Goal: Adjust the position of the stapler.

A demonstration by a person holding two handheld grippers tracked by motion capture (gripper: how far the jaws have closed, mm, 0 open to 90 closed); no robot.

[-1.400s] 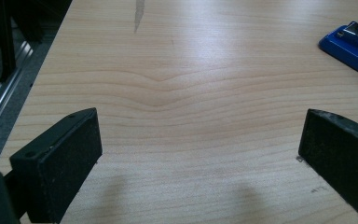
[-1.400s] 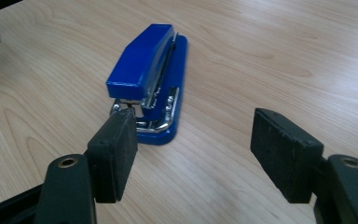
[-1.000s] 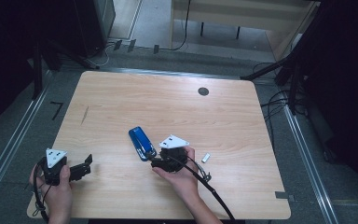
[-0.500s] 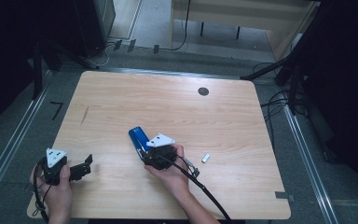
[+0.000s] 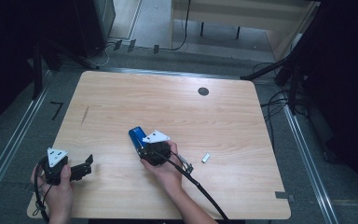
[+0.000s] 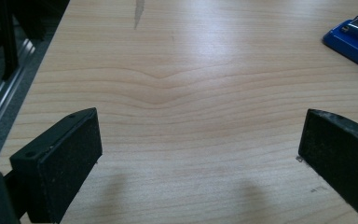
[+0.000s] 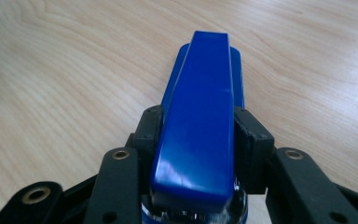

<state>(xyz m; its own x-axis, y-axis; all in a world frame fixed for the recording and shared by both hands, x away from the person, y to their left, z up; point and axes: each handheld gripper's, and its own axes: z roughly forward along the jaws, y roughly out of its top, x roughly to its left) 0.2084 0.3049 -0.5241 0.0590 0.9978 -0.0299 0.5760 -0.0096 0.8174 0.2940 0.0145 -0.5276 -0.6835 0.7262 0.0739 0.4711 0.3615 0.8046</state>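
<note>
Grasp step: right tongs [image 7: 193, 140] just closing, clamped on blue stapler [image 7: 200, 116] on desk [image 5: 121, 107]; left tongs [image 6: 191, 158] apart, idle; next, steady lift.

Blue stapler [image 7: 198, 116] (pale woodgrain table [image 5: 121, 98])

On the counter [image 5: 121, 107] lies one blue stapler [image 5: 136, 136] and one small white piece [image 5: 206, 158], too small to tell what it is. Two grippers are in use, the left gripper [image 5: 85, 166] and the right gripper [image 5: 142, 148], each in one hand. One dark round spot [image 5: 203, 91] marks the far part of the counter.
</note>
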